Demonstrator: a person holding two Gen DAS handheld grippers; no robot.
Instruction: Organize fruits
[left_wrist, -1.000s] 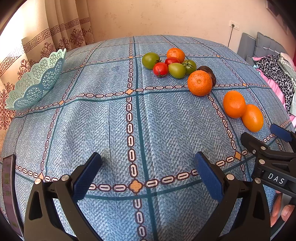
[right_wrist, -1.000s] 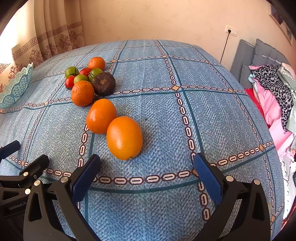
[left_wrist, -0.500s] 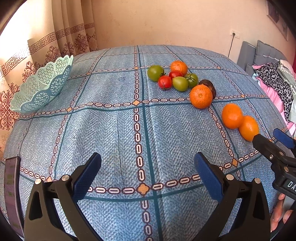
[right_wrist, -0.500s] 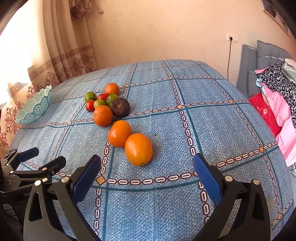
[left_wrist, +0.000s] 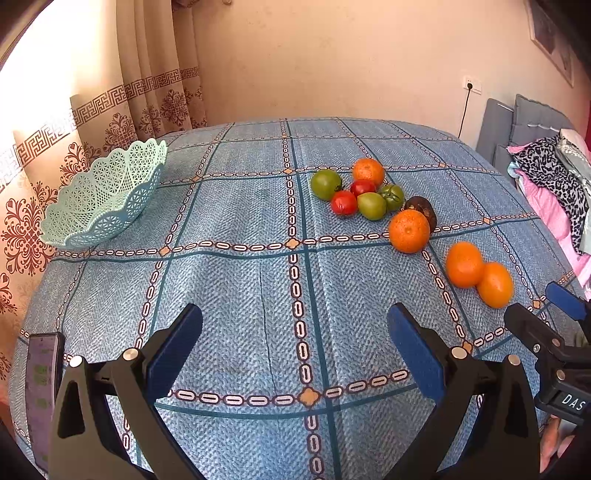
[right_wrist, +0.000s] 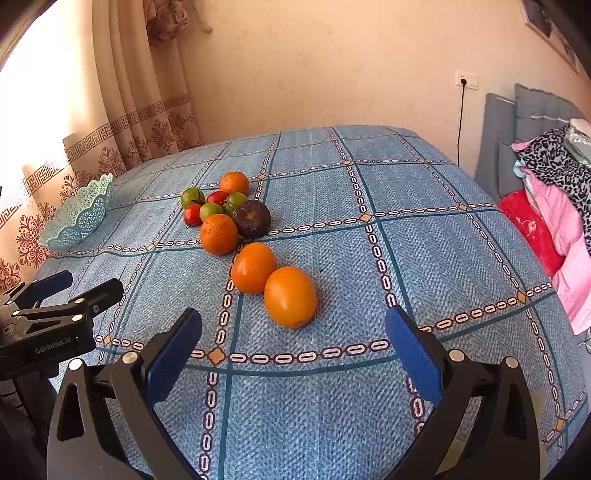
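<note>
Right black two-finger gripper with blue pads (right_wrist: 293, 341), jaws wide apart and empty, as is the left one (left_wrist: 294, 338), faces the nearest smooth oval orange (right_wrist: 290, 296) touching its round neighbour (right_wrist: 253, 267); risk: a nudge rolls both, far from the mint lattice plastic basket (right_wrist: 75, 218).

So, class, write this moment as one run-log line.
left tool: open, empty | right tool: open, empty | basket: no fruit visible | nearest orange: on bedspread, untouched | step: none picked yet
</note>
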